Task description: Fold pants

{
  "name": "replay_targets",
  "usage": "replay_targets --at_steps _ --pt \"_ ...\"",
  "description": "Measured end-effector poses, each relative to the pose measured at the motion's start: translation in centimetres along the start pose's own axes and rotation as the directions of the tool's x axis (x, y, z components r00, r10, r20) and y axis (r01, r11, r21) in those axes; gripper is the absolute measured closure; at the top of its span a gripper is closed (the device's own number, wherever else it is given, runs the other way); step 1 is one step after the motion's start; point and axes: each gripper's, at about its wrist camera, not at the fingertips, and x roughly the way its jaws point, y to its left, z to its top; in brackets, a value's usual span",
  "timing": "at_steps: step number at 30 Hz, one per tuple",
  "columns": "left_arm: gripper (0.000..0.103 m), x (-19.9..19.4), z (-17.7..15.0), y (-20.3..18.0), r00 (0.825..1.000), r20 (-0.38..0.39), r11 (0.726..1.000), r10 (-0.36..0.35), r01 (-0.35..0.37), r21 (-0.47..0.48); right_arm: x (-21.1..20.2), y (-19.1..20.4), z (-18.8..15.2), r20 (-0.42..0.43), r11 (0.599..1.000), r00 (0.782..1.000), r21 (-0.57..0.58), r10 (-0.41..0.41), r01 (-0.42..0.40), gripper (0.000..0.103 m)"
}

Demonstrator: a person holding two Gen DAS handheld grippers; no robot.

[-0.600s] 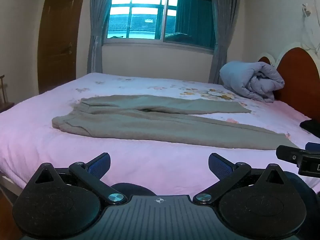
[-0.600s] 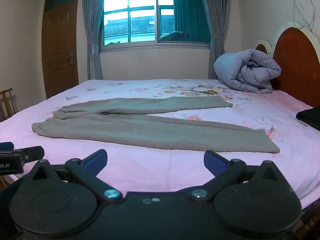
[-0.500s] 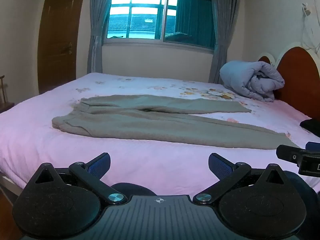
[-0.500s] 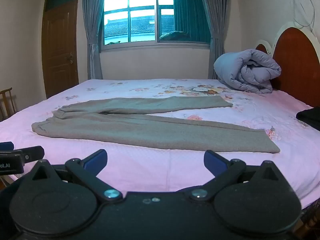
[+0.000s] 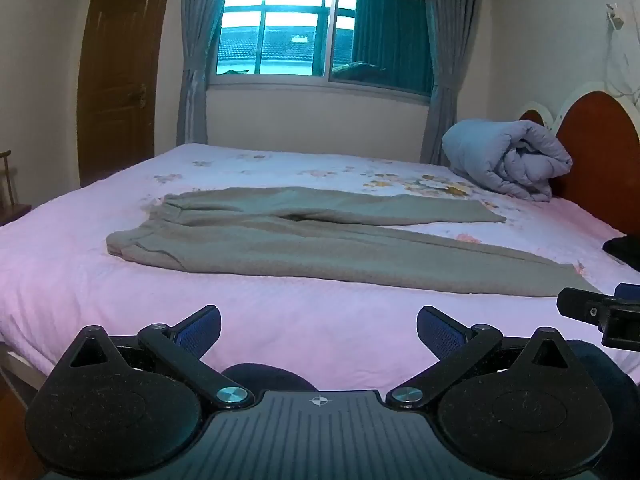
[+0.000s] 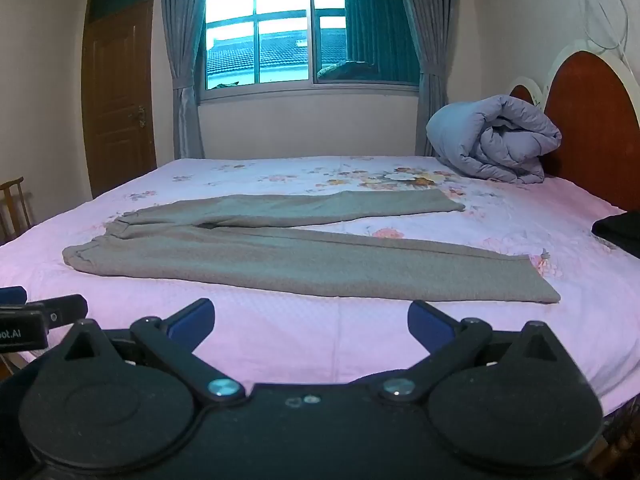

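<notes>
1. Pants, grey-brown, lie flat on the pink bedsheet, unfolded, legs splayed toward the headboard.
2. Rolled duvet sits beyond the pants, against the headboard.
3. Left gripper: fingers spread wide, nothing between, short of the pants.
4. Right gripper: same.

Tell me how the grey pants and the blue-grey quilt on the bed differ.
The pants lie spread flat, legs splayed apart; the quilt is rolled into a puffy bundle. The pants lie mid-bed; the quilt sits by the headboard. Both rest on the pink sheet, untouched.
</notes>
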Motion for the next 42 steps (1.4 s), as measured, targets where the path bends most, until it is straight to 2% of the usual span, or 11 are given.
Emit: replay_targets --at_steps 42 --pt "0.0 0.01 0.05 -0.1 1.0 -0.008 1.0 0.004 -0.004 0.004 0.41 -0.24 -0.16 -0.01 1.0 1.0 0.007 -0.002 0.002 0.006"
